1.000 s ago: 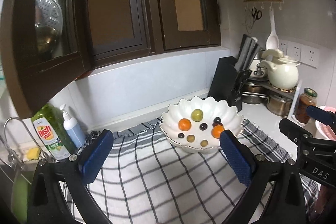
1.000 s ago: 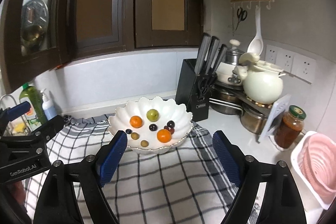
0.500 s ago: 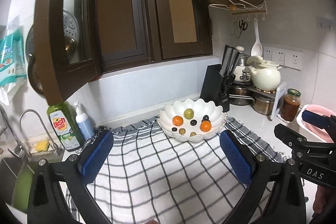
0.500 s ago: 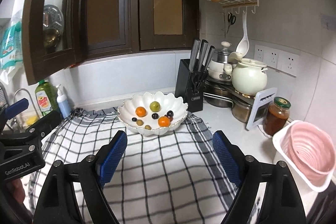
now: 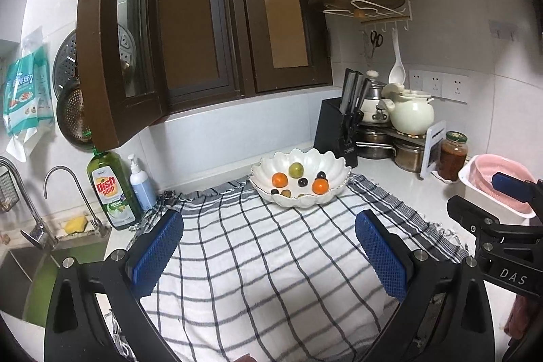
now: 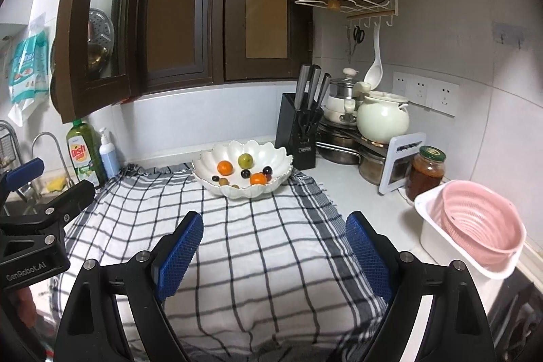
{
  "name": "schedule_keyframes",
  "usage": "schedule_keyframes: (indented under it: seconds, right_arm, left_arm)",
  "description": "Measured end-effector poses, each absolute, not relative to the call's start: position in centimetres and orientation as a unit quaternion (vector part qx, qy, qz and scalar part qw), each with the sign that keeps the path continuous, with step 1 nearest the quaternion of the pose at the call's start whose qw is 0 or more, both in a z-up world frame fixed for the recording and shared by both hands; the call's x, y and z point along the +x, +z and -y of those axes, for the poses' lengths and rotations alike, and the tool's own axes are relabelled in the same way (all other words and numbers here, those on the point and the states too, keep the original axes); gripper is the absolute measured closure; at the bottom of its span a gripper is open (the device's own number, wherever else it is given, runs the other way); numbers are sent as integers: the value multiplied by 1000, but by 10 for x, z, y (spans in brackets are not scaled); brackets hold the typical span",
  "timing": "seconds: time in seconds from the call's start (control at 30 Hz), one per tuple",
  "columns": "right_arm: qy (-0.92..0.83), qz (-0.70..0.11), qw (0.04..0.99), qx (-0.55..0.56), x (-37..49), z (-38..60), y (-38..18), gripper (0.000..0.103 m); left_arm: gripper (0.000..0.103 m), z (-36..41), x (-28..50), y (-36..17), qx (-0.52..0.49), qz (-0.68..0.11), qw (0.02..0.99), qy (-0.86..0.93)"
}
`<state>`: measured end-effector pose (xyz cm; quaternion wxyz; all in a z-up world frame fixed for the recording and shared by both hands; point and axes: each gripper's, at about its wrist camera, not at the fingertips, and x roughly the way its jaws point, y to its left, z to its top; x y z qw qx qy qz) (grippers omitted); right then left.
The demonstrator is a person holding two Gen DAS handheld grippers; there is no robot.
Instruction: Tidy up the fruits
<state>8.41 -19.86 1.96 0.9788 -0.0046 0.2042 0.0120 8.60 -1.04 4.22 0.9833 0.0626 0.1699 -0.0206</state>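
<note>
left gripper (image 5: 269, 251): fingers wide apart, holding nothing | right gripper (image 6: 273, 255): fingers wide apart, empty | fruits in white bowl (image 5: 268, 170), frame centre, on checked cloth (image 5: 264, 260) | small dark fruits hard to identify

The small dark and olive fruits (image 6: 224, 181) in the white scalloped bowl (image 6: 217, 158) are too tiny to identify, and the steel sink (image 5: 20, 277) is cut off by the left edge.

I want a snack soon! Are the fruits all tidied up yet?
Looks nearly done: the fruits sit in the white bowl on the checked cloth, none loose beside it. The left gripper and right gripper are open and hold nothing.
</note>
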Motion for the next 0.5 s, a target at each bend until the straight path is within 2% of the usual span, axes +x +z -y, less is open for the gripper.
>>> schedule_keyframes:
  seconds: [0.5]
  right_arm:
    - [13,-190,982,-5,47,205,28,16]
  left_arm:
    - [0,16,50,51,63,-149,986,-32]
